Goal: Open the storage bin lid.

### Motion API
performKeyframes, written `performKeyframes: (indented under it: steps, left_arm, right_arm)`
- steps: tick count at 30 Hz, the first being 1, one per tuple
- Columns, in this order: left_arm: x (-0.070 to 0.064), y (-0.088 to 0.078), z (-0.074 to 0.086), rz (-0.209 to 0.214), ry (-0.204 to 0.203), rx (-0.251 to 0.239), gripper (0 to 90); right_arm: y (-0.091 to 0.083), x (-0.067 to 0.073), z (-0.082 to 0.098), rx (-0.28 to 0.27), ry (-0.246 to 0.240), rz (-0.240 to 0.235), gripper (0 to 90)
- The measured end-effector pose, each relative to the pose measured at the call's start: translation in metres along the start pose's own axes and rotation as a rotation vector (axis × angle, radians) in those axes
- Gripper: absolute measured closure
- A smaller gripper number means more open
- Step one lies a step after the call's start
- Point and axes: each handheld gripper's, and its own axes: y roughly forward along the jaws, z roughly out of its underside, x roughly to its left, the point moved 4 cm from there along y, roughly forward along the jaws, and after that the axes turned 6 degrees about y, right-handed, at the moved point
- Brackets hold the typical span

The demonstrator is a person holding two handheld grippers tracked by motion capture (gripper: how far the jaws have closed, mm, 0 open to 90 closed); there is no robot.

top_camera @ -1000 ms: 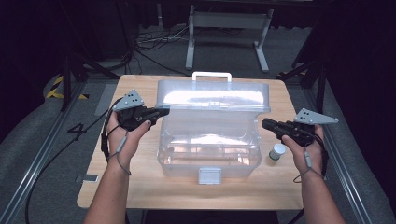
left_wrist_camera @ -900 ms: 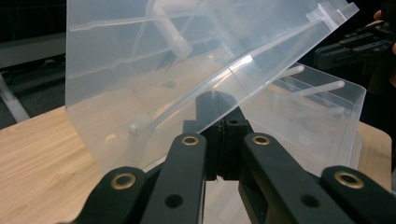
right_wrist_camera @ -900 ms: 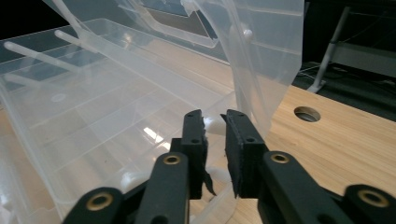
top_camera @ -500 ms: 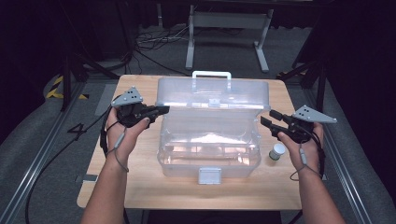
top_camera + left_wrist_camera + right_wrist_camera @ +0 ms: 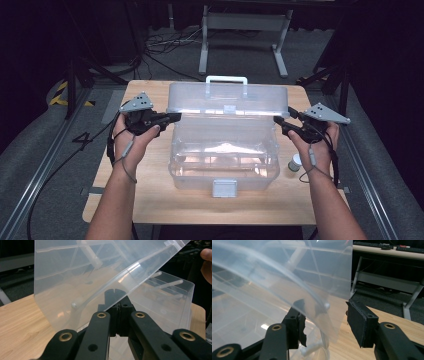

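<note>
One wooden counter [image 5: 150, 200], light grain, dark floor and cables all around. Behind it, one grey metal frame stand [image 5: 240, 30] on the floor.

One clear plastic storage box [image 5: 225, 160] centred on counter, one grey latch [image 5: 224, 188] on near wall. Lid [image 5: 227, 97] hinged up at far side, tilted over the box, one white handle [image 5: 226, 80] on top edge. Box looks empty, but glare on the plastic.

Left claw [image 5: 176, 116] at lid's left end, closed on the lid edge; in left gripper view [image 5: 115, 293] pads pinched tight together on the clear rim. One grey three-cornered plate on top, one cable trailing off toward counter edge.

Right claw [image 5: 278, 122] at lid's right end, jaws just been opening, now spread; in right gripper view [image 5: 324, 315] lid edge sits between the pads, right pad clearly off it, left pad close behind the plastic, contact not certain. No grip there.

One small white-capped bottle [image 5: 295, 163] upright on counter, just right of box, under right hand, apart from box wall.

Lid panel blocks most of both claw cameras' forward view. Two forearms in from near edge, one each side of the box.
</note>
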Motion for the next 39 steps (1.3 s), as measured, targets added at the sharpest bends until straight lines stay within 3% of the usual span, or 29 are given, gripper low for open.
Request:
performKeyframes:
  steps: [10, 18, 24, 30, 39]
  left_arm:
    - [-0.001, 0.000, 0.000, -0.006, 0.005, 0.001, 88.2]
    - [0.000, 0.003, 0.004, -0.016, 0.001, 0.033, 87.6]
    - [0.000, 0.004, 0.005, -0.014, -0.003, 0.045, 85.1]
    - [0.001, 0.003, 0.008, -0.016, -0.014, 0.057, 83.9]
    - [0.005, -0.007, 0.013, -0.037, -0.038, 0.057, 83.0]
  right_arm:
    - [0.007, 0.004, -0.009, -0.056, 0.017, 0.066, 51.9]
    - [0.010, 0.005, -0.012, -0.091, 0.014, 0.119, 54.9]
    - [0.011, 0.008, -0.013, -0.098, 0.012, 0.127, 64.7]
    - [0.013, 0.009, -0.017, -0.116, 0.017, 0.165, 67.8]
    - [0.018, 0.008, -0.024, -0.135, 0.015, 0.179, 67.5]
